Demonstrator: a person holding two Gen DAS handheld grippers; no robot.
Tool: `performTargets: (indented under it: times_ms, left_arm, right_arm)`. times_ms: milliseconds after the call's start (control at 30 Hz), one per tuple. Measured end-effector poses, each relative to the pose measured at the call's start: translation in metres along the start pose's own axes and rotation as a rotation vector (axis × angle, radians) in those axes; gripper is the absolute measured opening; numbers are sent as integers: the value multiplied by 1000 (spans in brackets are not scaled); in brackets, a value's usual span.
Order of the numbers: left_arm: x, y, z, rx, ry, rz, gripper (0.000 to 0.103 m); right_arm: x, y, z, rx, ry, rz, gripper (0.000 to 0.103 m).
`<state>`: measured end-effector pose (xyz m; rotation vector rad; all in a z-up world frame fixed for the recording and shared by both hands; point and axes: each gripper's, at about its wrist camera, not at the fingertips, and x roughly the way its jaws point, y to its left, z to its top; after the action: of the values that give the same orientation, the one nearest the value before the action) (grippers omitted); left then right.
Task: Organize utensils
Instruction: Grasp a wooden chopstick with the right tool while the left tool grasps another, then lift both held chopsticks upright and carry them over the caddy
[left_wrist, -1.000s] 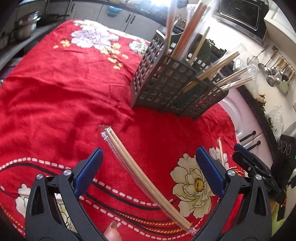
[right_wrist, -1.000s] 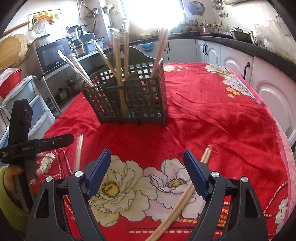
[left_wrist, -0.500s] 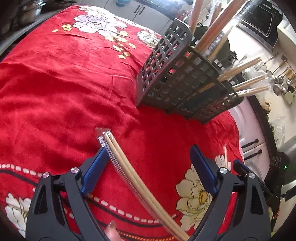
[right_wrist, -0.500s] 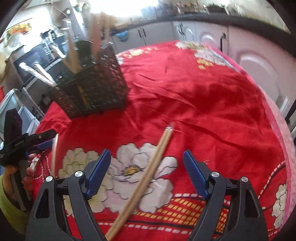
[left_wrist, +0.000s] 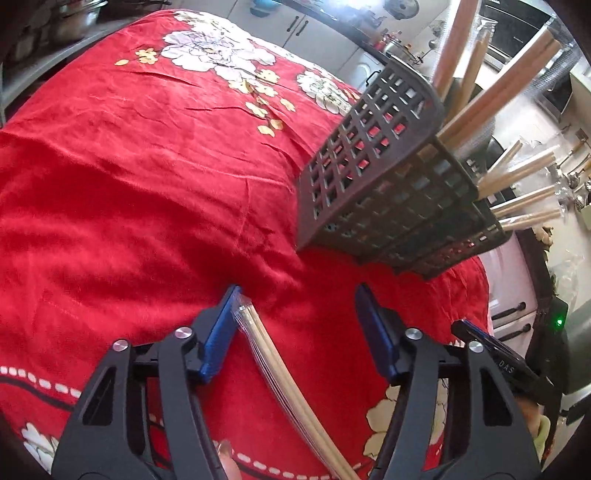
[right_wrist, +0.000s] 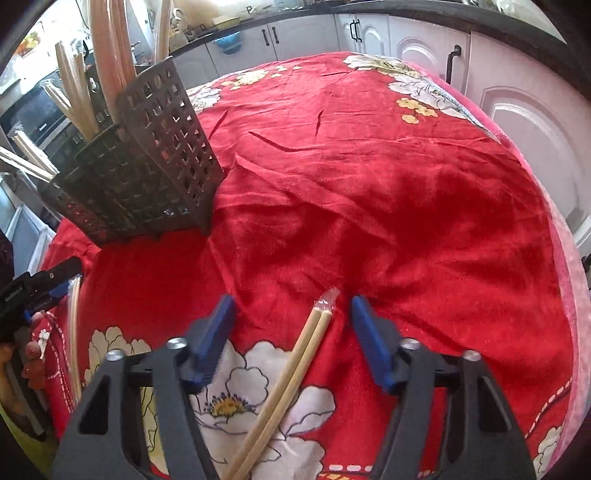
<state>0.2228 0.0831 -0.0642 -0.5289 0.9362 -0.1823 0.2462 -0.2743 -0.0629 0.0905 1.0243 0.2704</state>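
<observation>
Both grippers dropped nearer wrapped chopsticks (right_wrist: 295, 373) (front of caddy (left_wrist: 388, 192)); jaws closing, not yet pinching; slick wrapper may slip.

Home kitchen: white cabinets (right_wrist: 373, 37), dark countertop (right_wrist: 406, 9), likely microwave (right_wrist: 40, 122), hanging ladles (left_wrist: 572, 177), floral-clothed bench (right_wrist: 369, 184).

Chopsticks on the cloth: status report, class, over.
Left gripper closing around wrapped chopsticks. Right gripper closing around second pair. Neither clamped yet. Caddy path clear.
</observation>
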Motion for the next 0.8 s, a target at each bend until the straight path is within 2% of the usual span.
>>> performTargets:
  times_ms: [233,267,333,467,667,800]
  left_arm:
    - [3,0,3,19,-13,57,31]
    - [3,0,3,21,-14,66,27]
    - [4,3,7,18,-15,77,20]
    - [1,8,5,8,-19,82,3]
    - [-13,-4,-1,38,-32,21,2]
    - [-35,-30,-3,114,-74,-25,2]
  right_arm:
    - [2,11,0,-66,4,-27,14]
    - [1,13,0,-70,4,-14,12]
    - [-2,18,-2,-86,0,-6,11]
    - [-12,34,-6,-114,-16,72,9]
    - [-41,71,-8,-199,-88,185,8]
    - [-62,88,-5,-250,-145,222,7]
